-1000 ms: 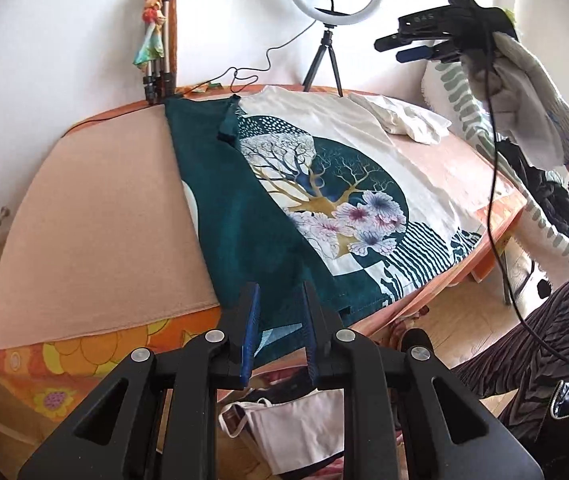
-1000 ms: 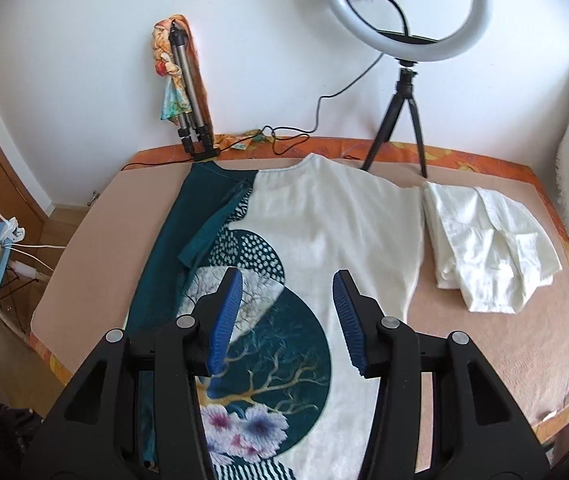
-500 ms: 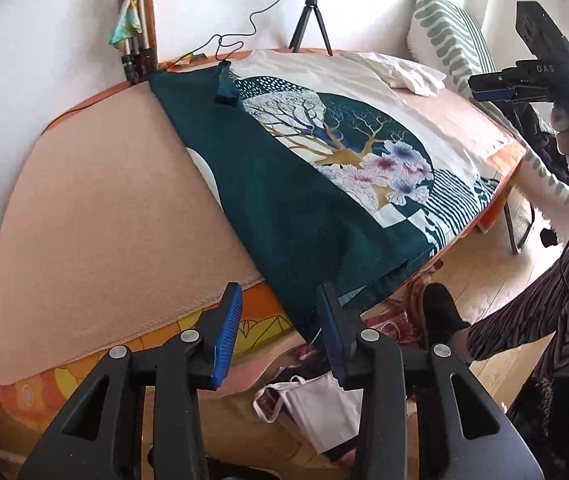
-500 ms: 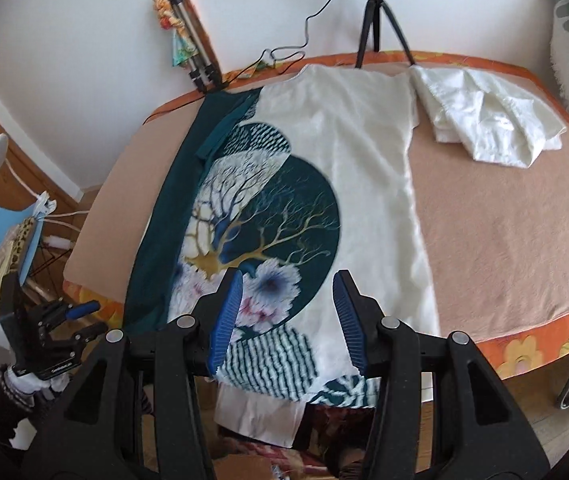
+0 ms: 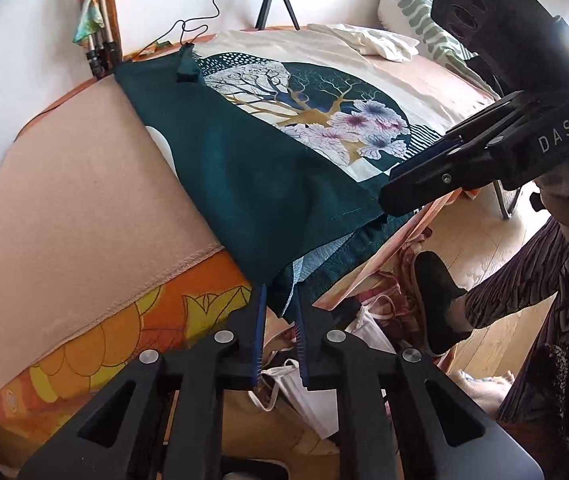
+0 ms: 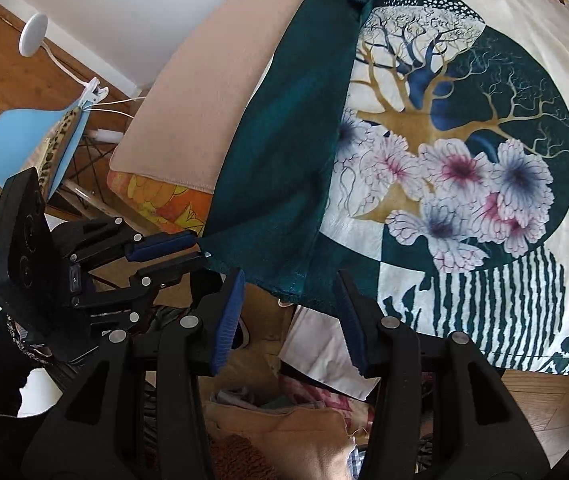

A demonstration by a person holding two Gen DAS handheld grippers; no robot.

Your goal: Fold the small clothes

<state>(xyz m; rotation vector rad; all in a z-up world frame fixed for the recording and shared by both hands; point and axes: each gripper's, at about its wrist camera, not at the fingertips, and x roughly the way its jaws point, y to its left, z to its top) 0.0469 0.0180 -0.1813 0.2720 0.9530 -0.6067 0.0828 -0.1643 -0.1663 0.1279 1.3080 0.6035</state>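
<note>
Shirt (image 5: 252,168) hem pinched by left gripper (image 5: 278,308); right gripper (image 6: 290,308) spread.

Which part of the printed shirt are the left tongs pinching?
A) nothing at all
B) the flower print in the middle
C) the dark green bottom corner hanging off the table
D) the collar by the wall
C: the left tongs close on the printed shirt's dark green hem corner at the table edge.

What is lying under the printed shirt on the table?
The printed shirt lies on a beige cloth covering the table; an orange flowered cover shows below that at the edge. Anything directly beneath the shirt is hidden.
</note>
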